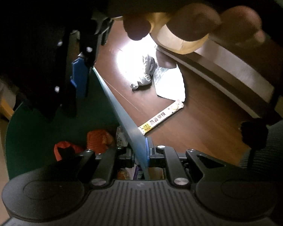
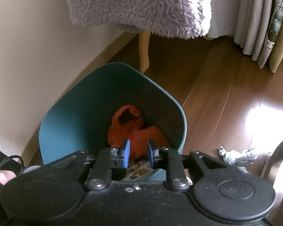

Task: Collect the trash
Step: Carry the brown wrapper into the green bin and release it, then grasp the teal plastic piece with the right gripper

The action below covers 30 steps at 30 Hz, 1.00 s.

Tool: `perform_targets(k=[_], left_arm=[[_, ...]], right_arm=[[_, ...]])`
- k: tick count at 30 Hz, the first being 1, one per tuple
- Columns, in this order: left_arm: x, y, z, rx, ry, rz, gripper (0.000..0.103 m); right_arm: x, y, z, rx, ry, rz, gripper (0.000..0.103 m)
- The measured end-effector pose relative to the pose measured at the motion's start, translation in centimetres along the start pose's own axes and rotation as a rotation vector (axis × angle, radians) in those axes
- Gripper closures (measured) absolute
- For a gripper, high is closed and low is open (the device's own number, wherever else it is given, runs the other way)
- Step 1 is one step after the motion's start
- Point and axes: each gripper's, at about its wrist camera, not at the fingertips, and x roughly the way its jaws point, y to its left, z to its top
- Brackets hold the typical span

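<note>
Wood flooring (image 2: 226,98) carries one teal bin (image 2: 69,116) holding two orange nets (image 2: 126,126); the left gripper (image 1: 141,150) clamps its rim, the right gripper (image 2: 138,150) hangs released above. One crumpled wrapper (image 2: 235,155) lies nearby.

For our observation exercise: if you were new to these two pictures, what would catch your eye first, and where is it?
The teal plastic bin by the pale wall, with a bright orange mesh net lying inside it. The left tool is shut on the bin's rim. On the brown wooden floor beyond lie a crumpled silver wrapper beside a glare patch, and a white printed packet.
</note>
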Motion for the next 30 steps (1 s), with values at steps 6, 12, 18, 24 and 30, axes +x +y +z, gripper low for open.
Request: perform_targets(k=[6, 12, 18, 24, 30], left_arm=[[-2.1, 1.0, -1.3, -0.061, 0.004, -0.056, 0.080], [-4.6, 3.1, -1.8, -0.126, -0.010, -0.081, 0.051], [-7.3, 6.1, -2.4, -0.182, -0.026, -0.071, 0.043], [-8.1, 10.2, -2.8, -0.270, -0.045, -0.007, 0.034], [-5.9, 14.4, -3.4, -0.364, -0.016, 0.108, 0.034]], right_arm=[[-1.5, -1.2, 0.1, 0.054, -0.050, 0.000, 0.072], [-4.1, -4.1, -0.4, 0.138, -0.121, -0.055, 0.066], [-3.7, -7.7, -1.6, 0.227, -0.108, -0.149, 0.057], [-1.5, -9.8, -4.7, 0.306, -0.025, -0.196, 0.040], [2.5, -12.6, -7.2, 0.368, 0.069, -0.254, 0.035]])
